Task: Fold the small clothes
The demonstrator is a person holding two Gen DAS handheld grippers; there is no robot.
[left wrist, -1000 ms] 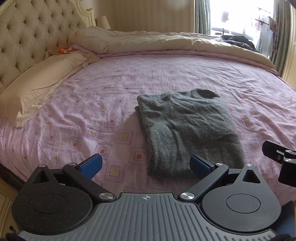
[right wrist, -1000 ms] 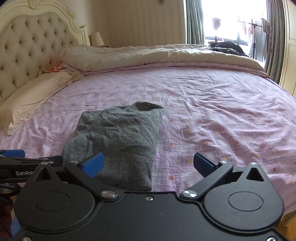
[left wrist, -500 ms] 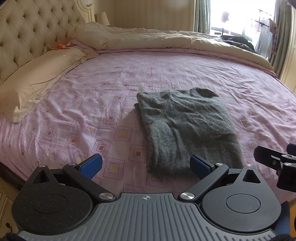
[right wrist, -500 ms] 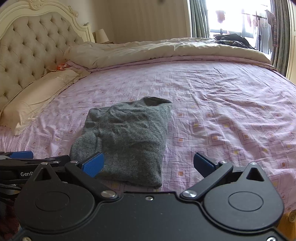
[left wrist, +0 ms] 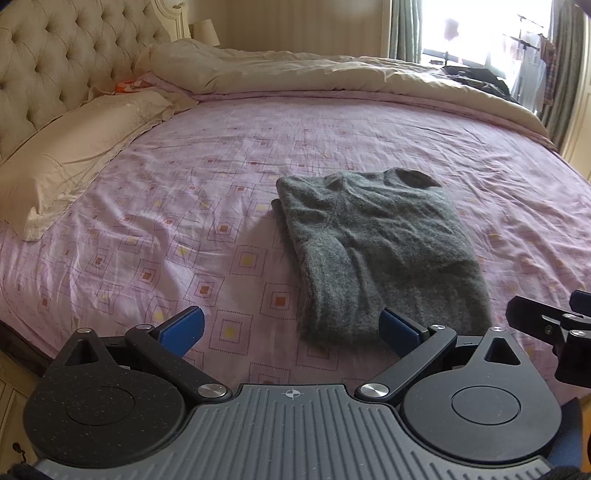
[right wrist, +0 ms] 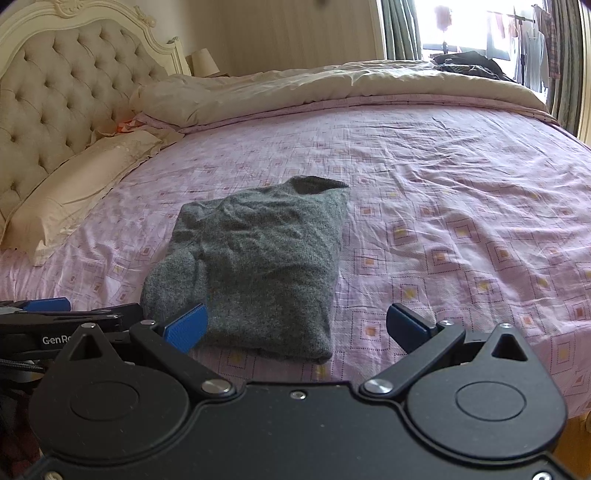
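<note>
Both sets of jaws gape wide, holding nothing: left gripper (left wrist: 291, 328), right gripper (right wrist: 297, 326). Just ahead of them a folded grey sweater (left wrist: 373, 251) lies on the bed (left wrist: 184, 221); its underside is hidden.

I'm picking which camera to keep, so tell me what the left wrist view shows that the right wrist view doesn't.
Only the left wrist view shows the open left gripper head-on, with the tip of the right gripper at its right edge.

Only the right wrist view shows the open right gripper head-on, the left gripper's fingertips at its left edge, and the headboard's carved top.

Both show the folded grey sweater lying on the pink patterned sheet, the cream pillow, the bunched duvet and the bright window.
</note>
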